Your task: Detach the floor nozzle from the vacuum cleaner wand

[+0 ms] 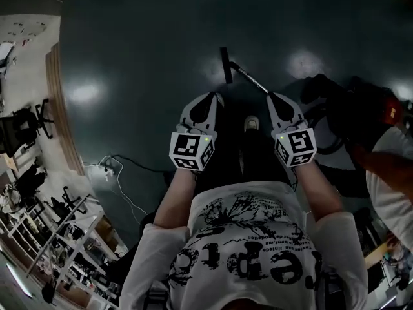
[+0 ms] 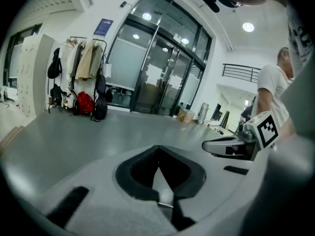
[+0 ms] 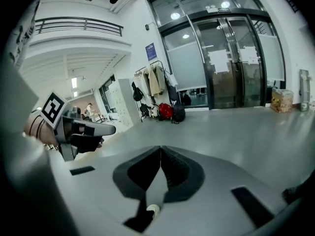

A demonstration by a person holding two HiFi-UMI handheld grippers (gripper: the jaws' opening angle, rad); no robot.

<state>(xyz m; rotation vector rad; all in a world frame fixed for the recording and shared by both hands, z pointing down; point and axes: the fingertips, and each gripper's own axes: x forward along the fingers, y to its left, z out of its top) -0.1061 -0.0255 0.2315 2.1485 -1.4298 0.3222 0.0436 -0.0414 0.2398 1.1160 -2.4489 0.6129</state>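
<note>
In the head view the black floor nozzle (image 1: 225,64) lies on the dark floor ahead of me, with the shiny wand (image 1: 251,78) running from it down to the right toward a dark machine body (image 1: 345,112). My left gripper (image 1: 215,97) is held in the air short of the nozzle, shut and empty. My right gripper (image 1: 270,97) hovers close beside the wand's lower stretch, also shut with nothing in it. The left gripper view shows shut jaws (image 2: 158,154) over bare floor. The right gripper view shows the same (image 3: 161,154). Neither of those two views shows the nozzle.
My shoe (image 1: 251,123) stands between the grippers. A power strip with a white cable (image 1: 110,168) lies at the left, near chairs (image 1: 26,124) and shelving (image 1: 58,244). Another person (image 1: 390,179) stands at the right. Glass doors (image 3: 231,68) and a coat rack (image 2: 81,68) stand far off.
</note>
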